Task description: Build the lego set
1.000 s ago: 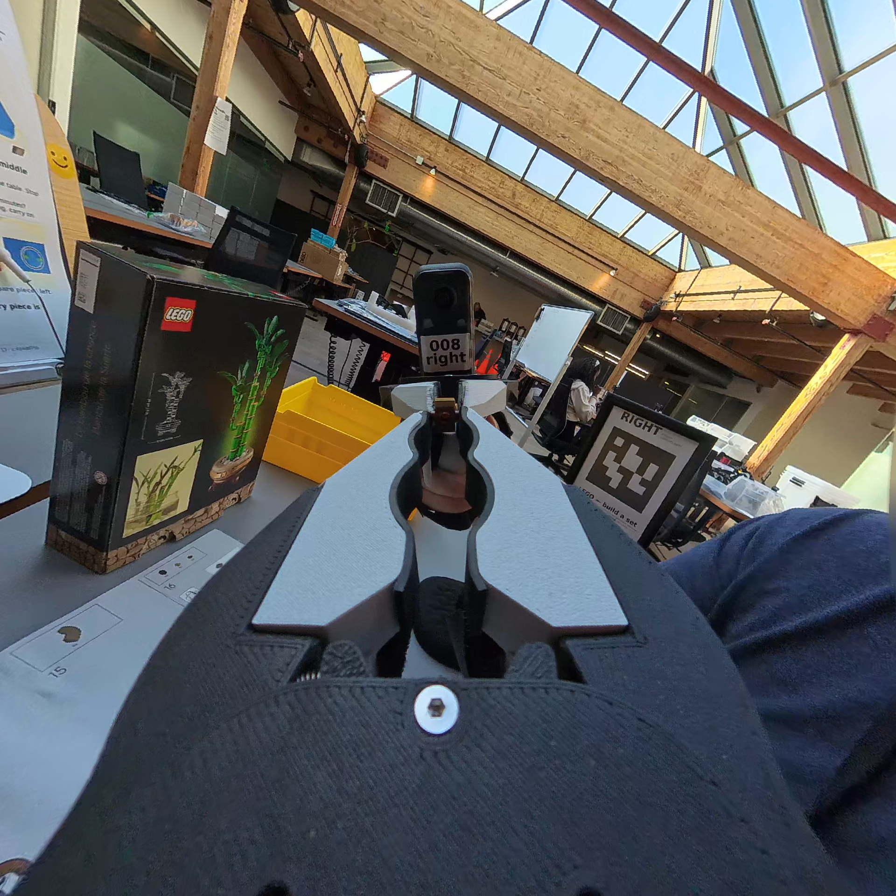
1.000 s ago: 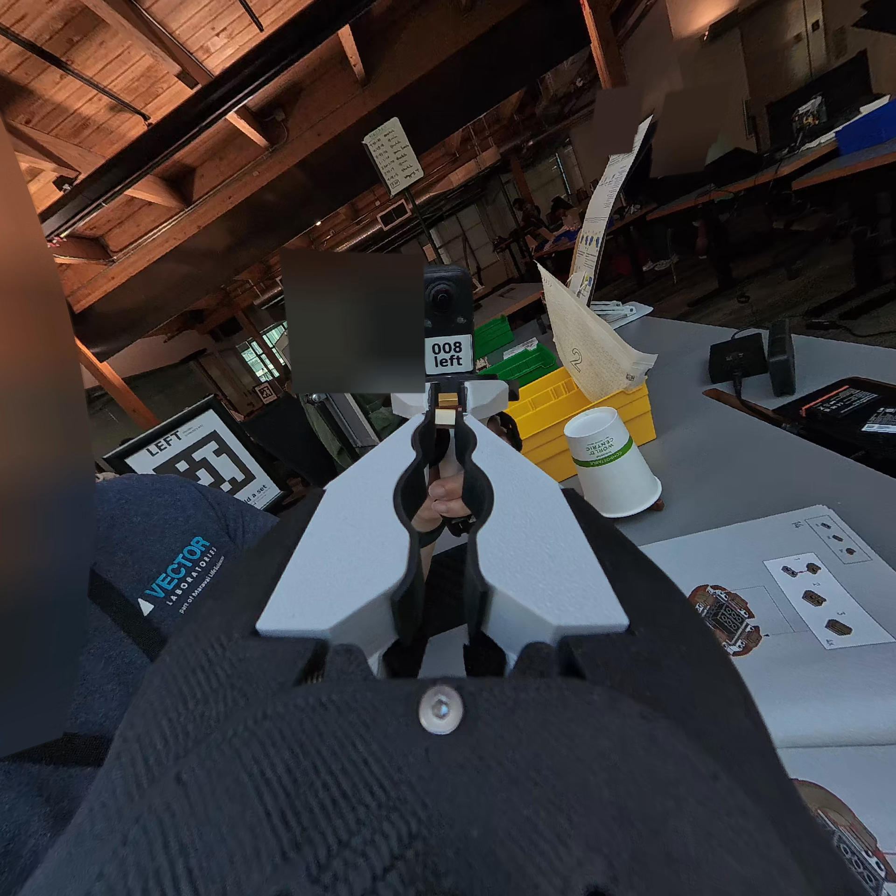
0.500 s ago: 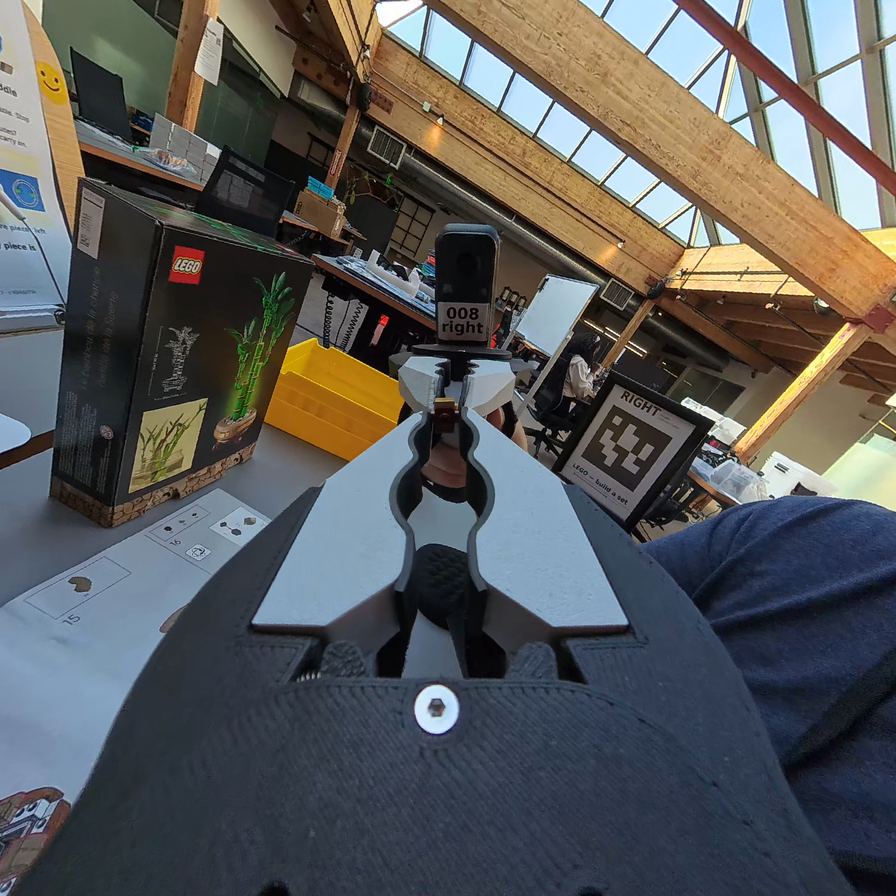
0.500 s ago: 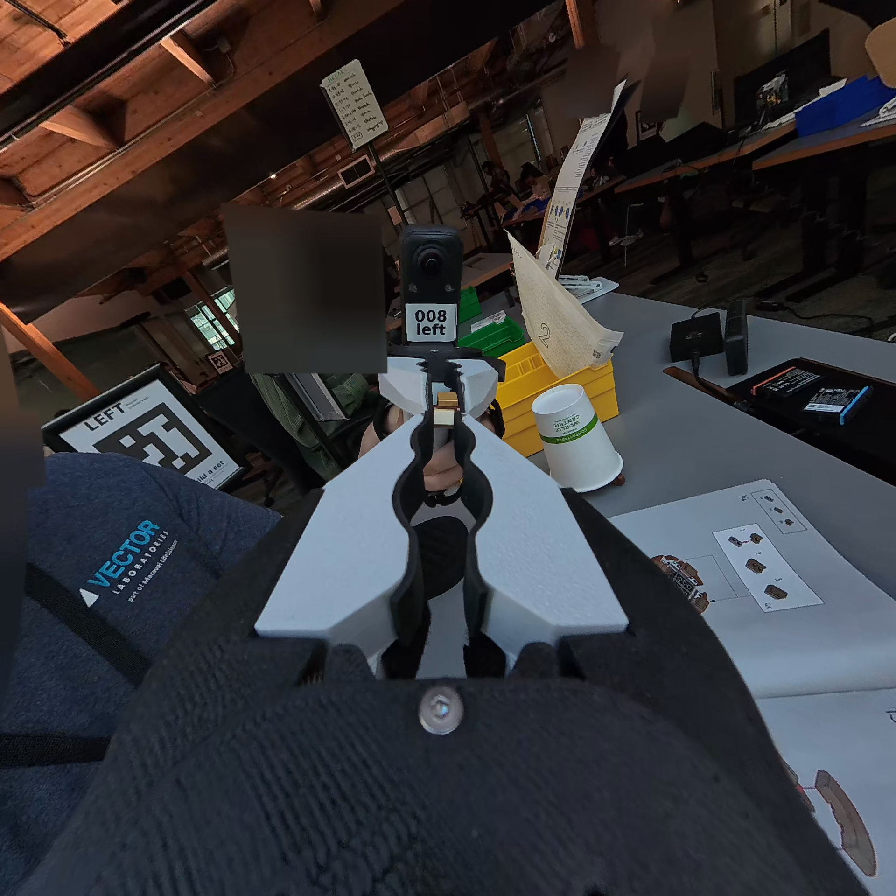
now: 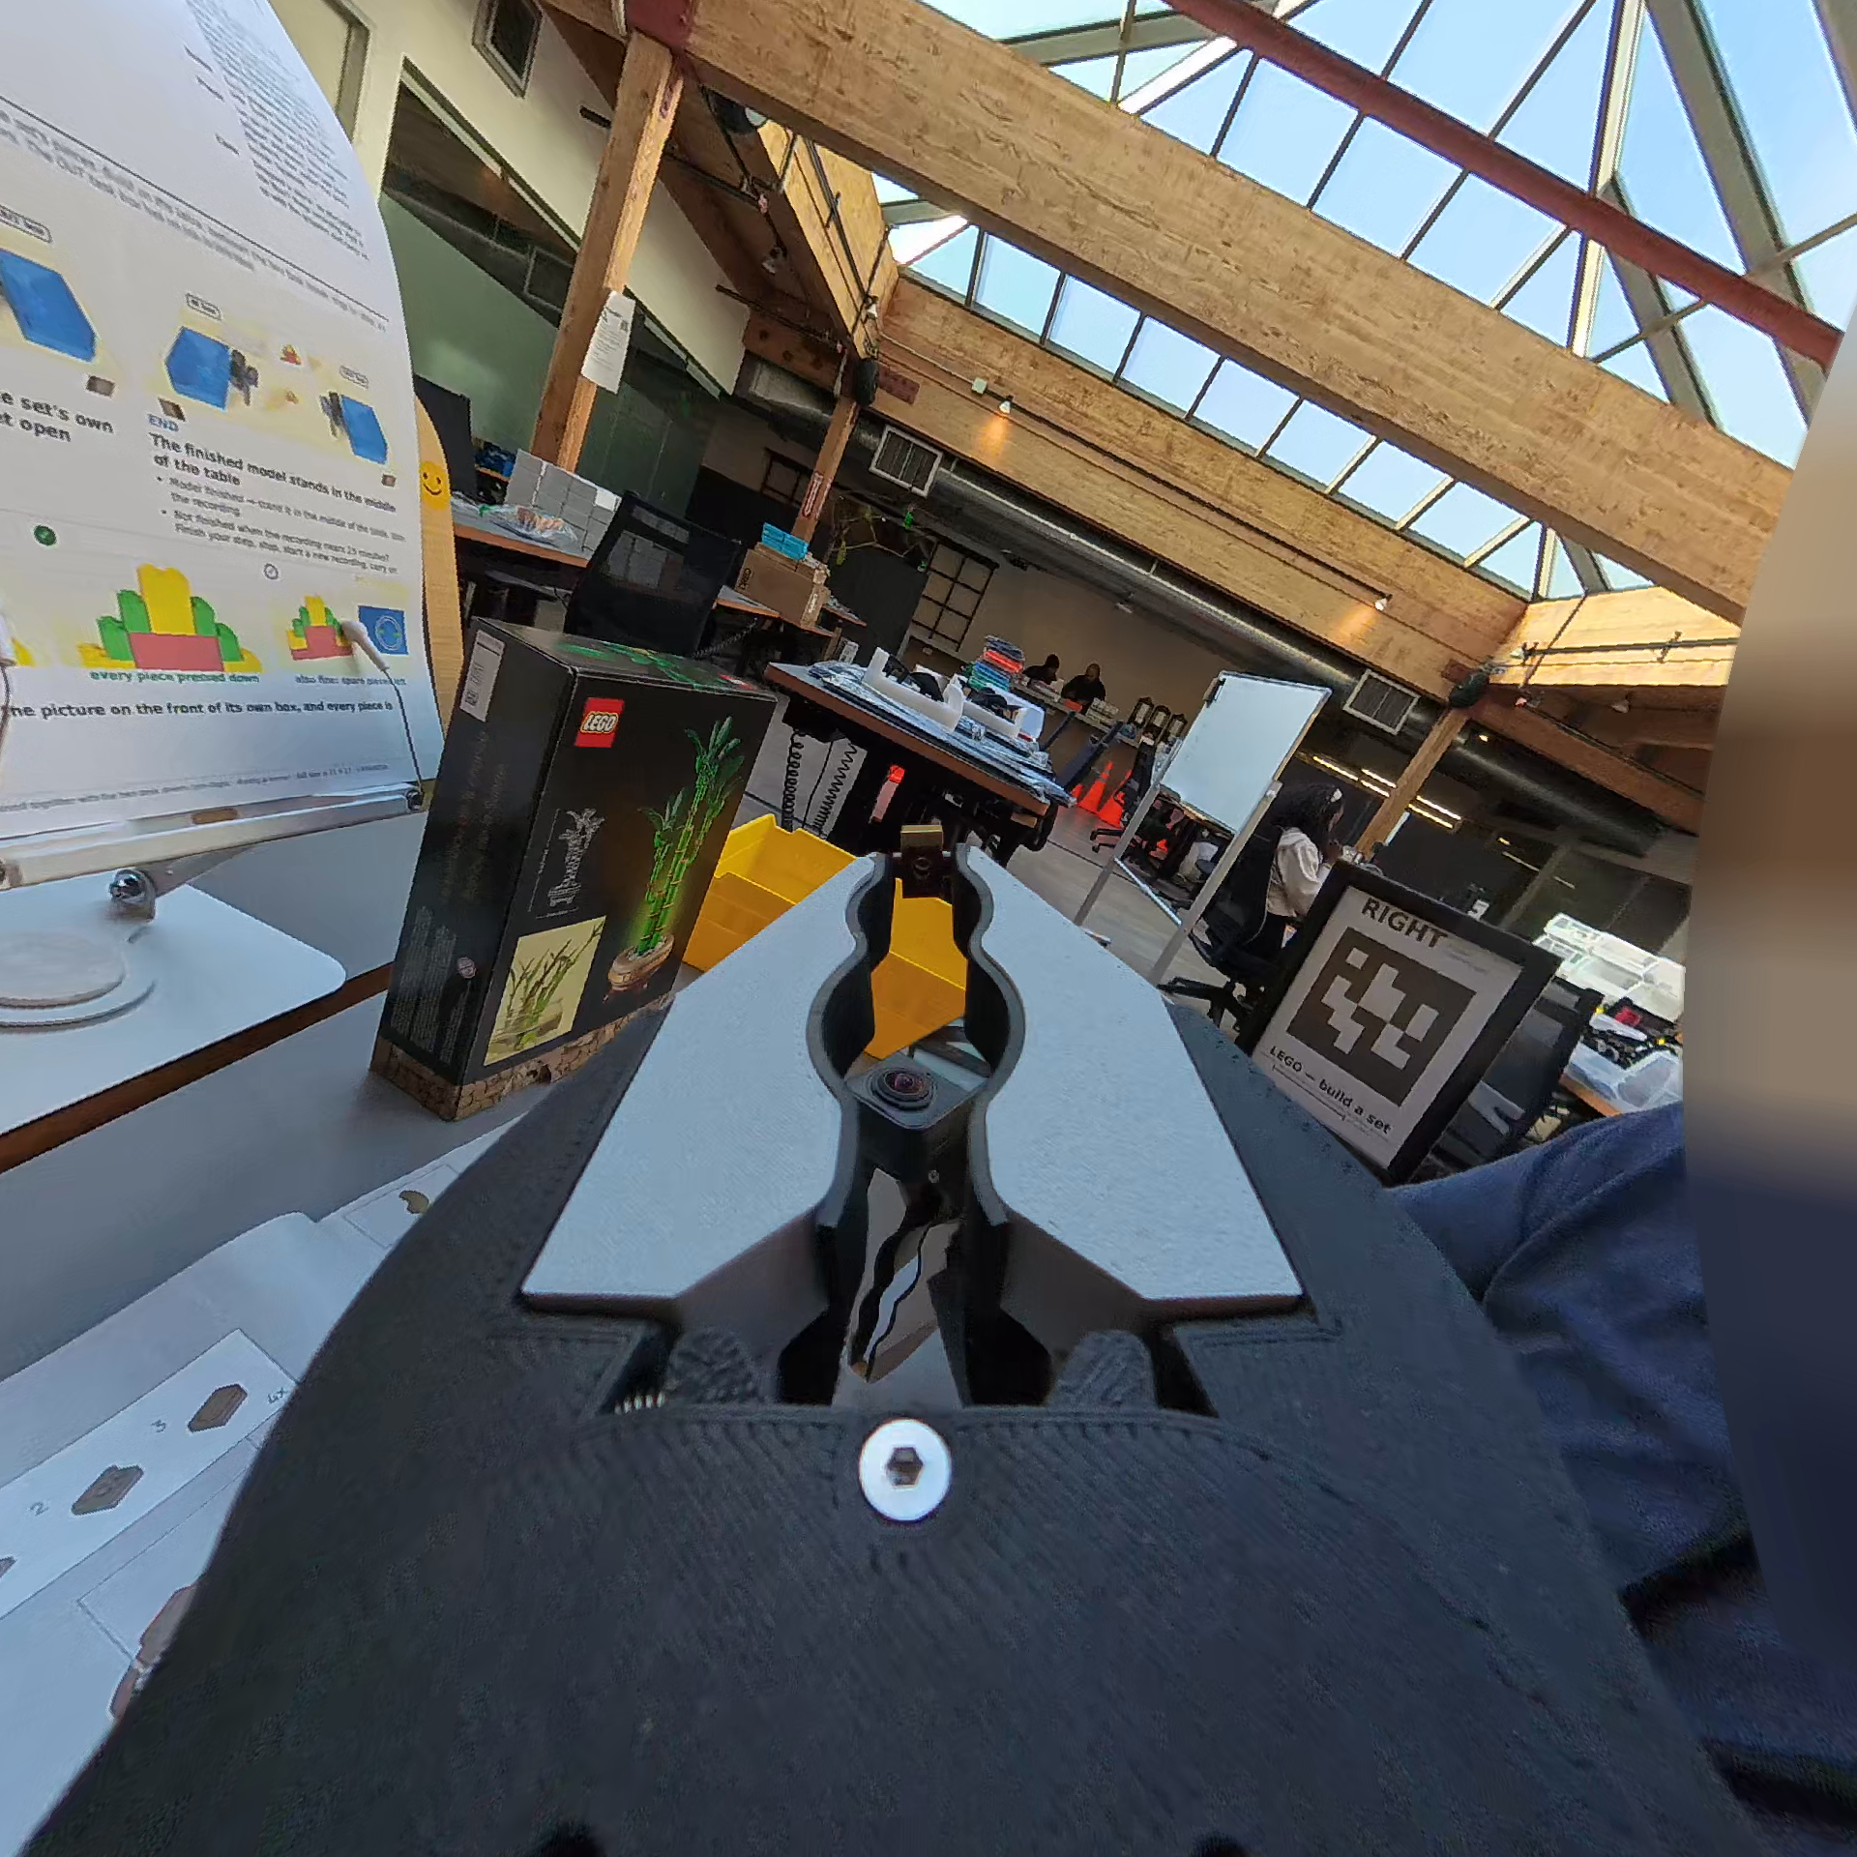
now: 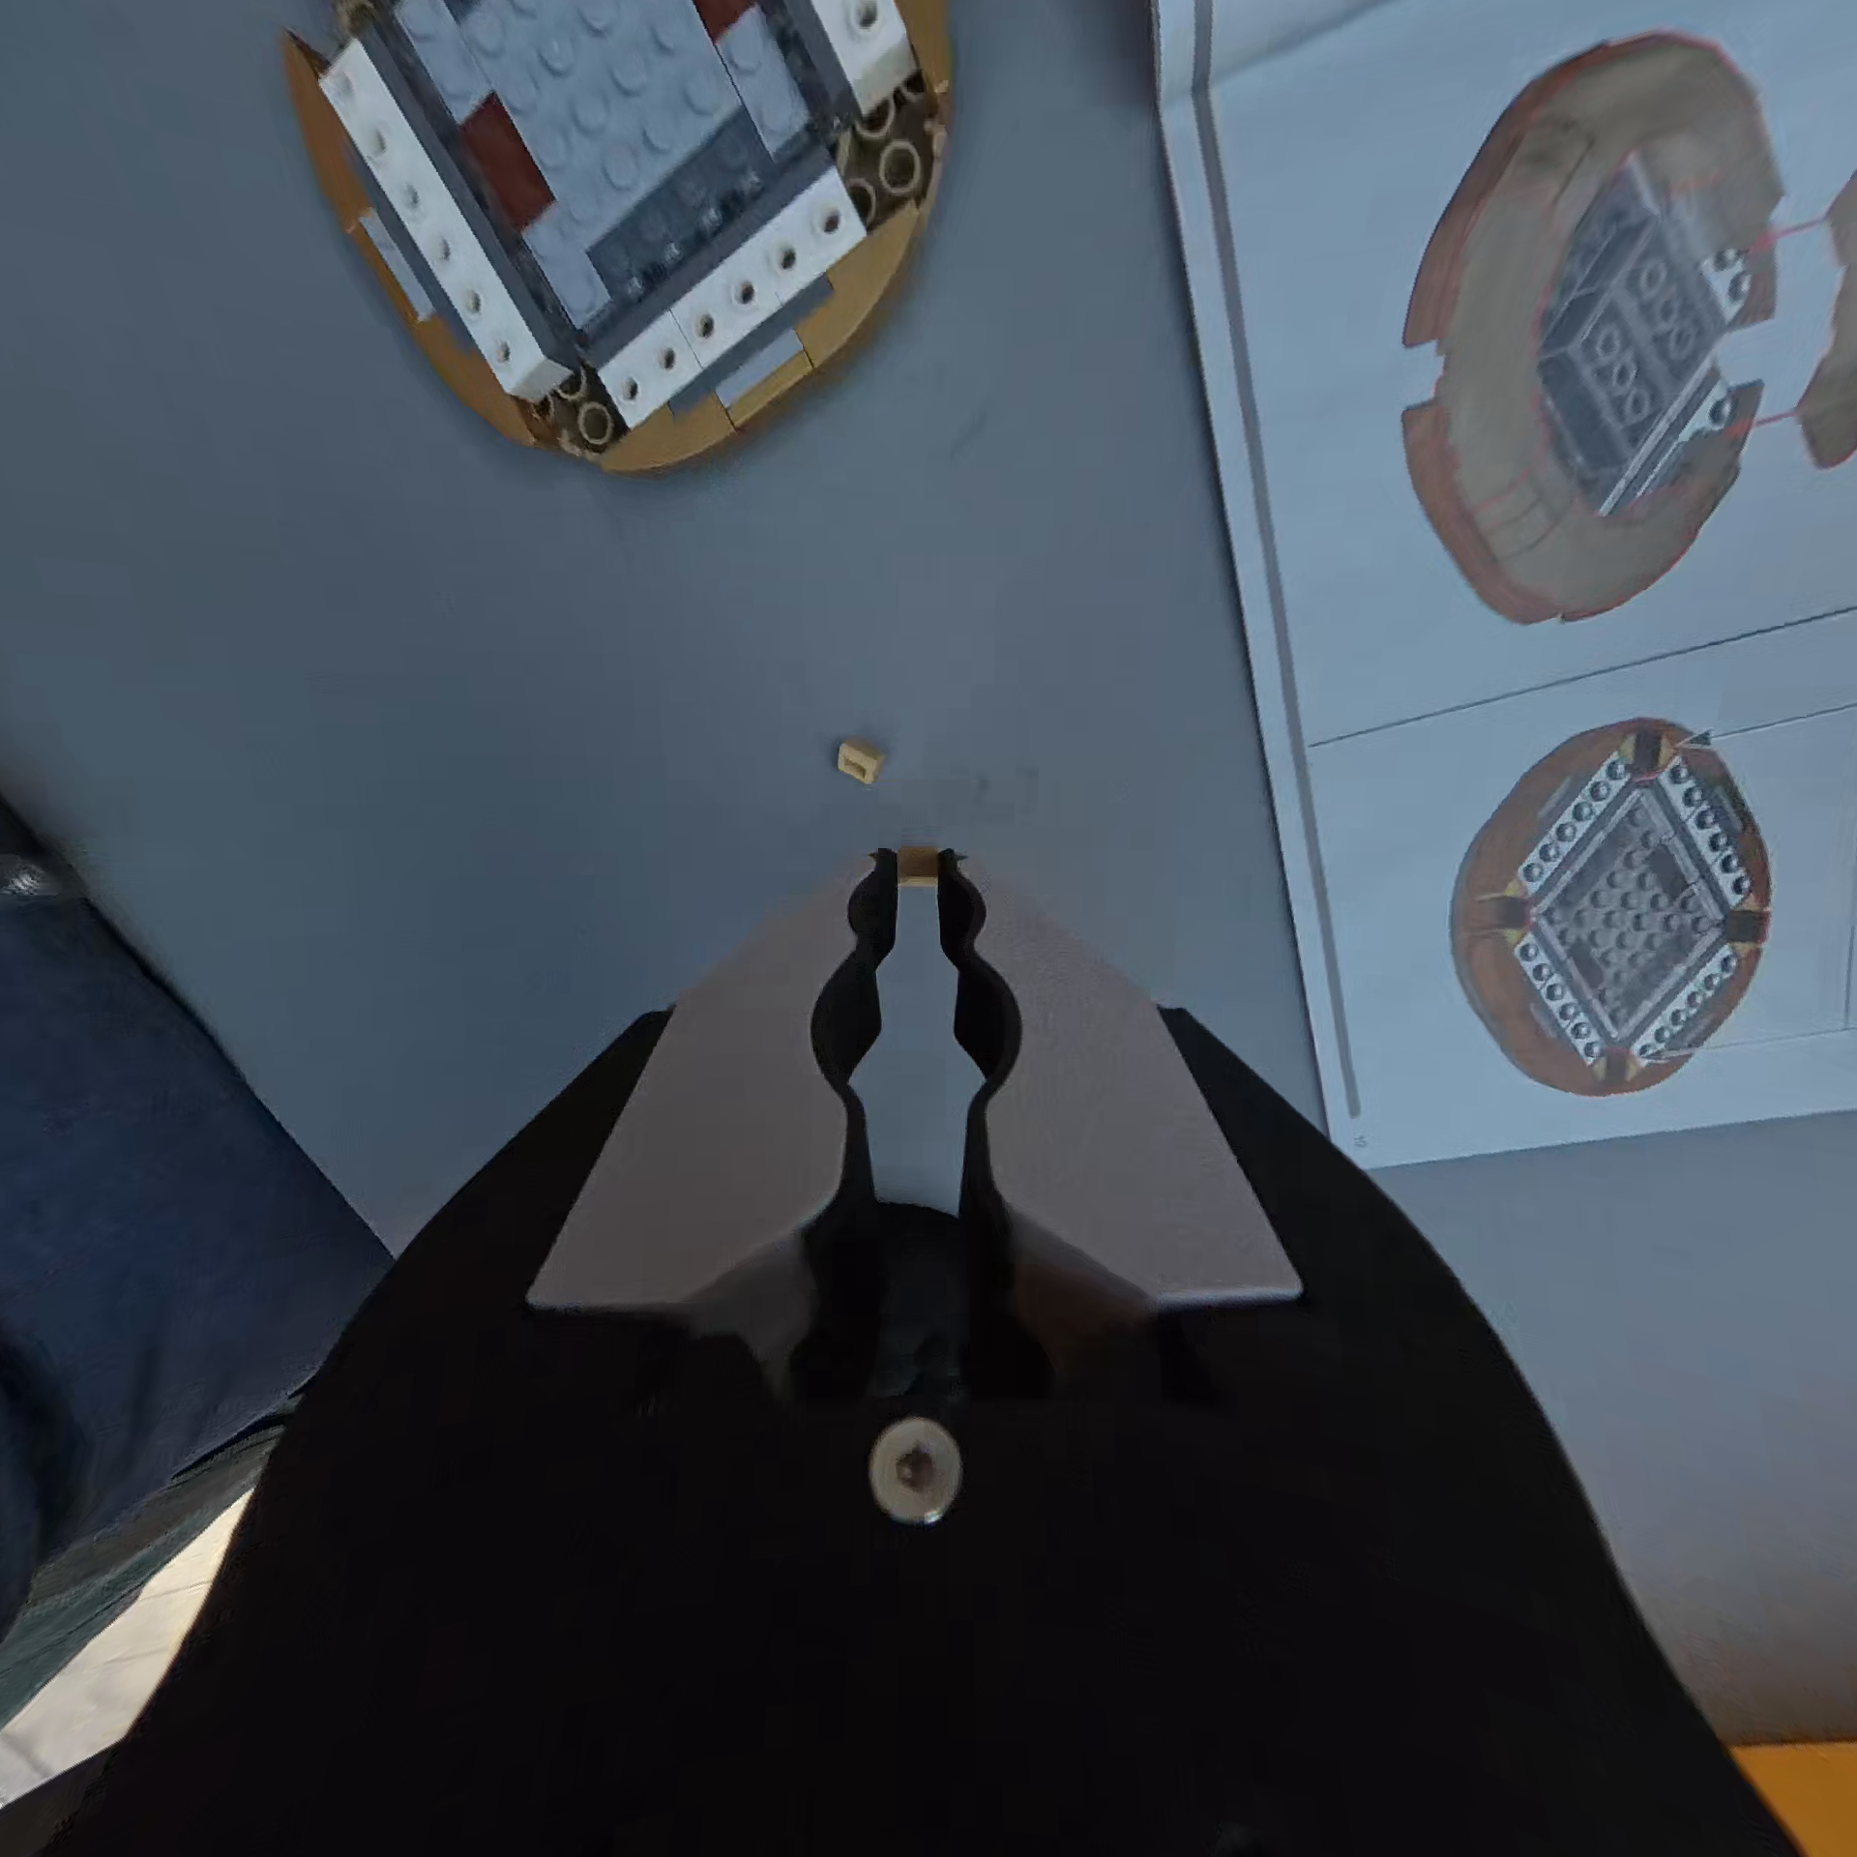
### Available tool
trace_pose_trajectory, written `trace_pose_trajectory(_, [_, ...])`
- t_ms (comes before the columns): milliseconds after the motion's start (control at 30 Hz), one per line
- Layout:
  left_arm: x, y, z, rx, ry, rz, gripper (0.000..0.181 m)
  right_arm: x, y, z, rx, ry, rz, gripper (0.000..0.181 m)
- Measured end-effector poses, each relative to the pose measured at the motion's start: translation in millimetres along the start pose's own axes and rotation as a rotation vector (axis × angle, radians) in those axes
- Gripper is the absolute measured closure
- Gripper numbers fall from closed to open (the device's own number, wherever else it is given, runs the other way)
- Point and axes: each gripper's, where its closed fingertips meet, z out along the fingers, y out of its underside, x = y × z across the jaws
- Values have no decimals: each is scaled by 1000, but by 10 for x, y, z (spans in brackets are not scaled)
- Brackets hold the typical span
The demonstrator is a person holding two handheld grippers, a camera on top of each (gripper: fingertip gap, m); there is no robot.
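Two small tan pieces matter here, one pinched in each set of jaws. Looking straight down, the right gripper point(image 6: 916, 864) clamps a tan piece point(image 6: 916, 866) at its very tips, above the grey worktop point(image 6: 502, 754). A loose tan piece point(image 6: 861, 759) lies on the worktop just ahead of those tips and slightly to the left in this view; whether it sits far below them cannot be told. Farther ahead and to the left sits the round base of the model point(image 6: 623, 231), with its tan rim, white side bricks and grey studded centre. That base is where the held piece most likely goes, so the coming move runs forward and left, passing over or beside the loose piece. Nothing else lies between. The open instruction booklet point(image 6: 1568, 563) is well to the right, clear of that path.

The left gripper point(image 5: 922, 864) points up and away across the room, jaws nipped on its own small tan piece point(image 5: 922, 849). The right is therefore the nearer to the base. Beyond the left jaws stand the black set box point(image 5: 563, 874), a yellow bin point(image 5: 774, 884) and a tag sign point(image 5: 1397, 1015). A printed sheet on a stand point(image 5: 191, 432) rises at the left
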Motion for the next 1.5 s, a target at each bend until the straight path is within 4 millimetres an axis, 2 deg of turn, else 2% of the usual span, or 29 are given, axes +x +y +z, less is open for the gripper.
trace_pose_trajectory(100, [23, -38, -55, 4, -3, 8, 172, 33, 17, 26, 14, 61, 65, 174])
trace_pose_trajectory(233, [42, -30, -52, -3, 4, -2, 172, 133, 115, 55, -49, 135, 173, 174])
trace_pose_trajectory(400, [72, 22, -12, -34, 9, 17, 172, 189, 67, 69, -25, 157, 290, 173])
trace_pose_trajectory(500, [102, 19, -13, -33, 23, 9, 172, 173, 53, 25, -5, 118, 270, 162])
trace_pose_trajectory(600, [120, 4, -33, -28, 31, 9, 172, 234, 29, -160, 47, 94, 133, 154])
trace_pose_trajectory(633, [122, -8, -41, -23, 28, 12, 172, 276, -11, -235, 79, 109, 6, 154])
trace_pose_trajectory(700, [133, -21, -49, -19, 32, 14, 172, 254, -58, -305, 138, 142, -391, 155])
trace_pose_trajectory(767, [137, -15, -46, -22, 33, 13, 172, 214, -56, -286, 177, 213, -731, 168])
trace_pose_trajectory(800, [132, -9, -42, -23, 31, 13, 172, 207, -39, -257, 162, 231, -817, 175])
trace_pose_trajectory(900, [124, 13, -27, -29, 31, 6, 172, 210, 37, -161, 73, 225, -938, 174])
trace_pose_trajectory(967, [111, 37, -11, -40, 30, 4, 172, 176, 50, -120, 47, 185, -967, 169])
trace_pose_trajectory(1167, [72, 95, 38, -55, 35, -18, 172, 172, 46, 11, -3, 121, -1015, 169])
trace_pose_trajectory(1300, [64, 100, 38, -57, 38, -24, 172, 178, 52, 55, -26, 113, -1013, 175])
trace_pose_trajectory(1500, [59, 95, 33, -55, 36, -33, 172, 212, 57, 43, -34, 70, -803, 177])
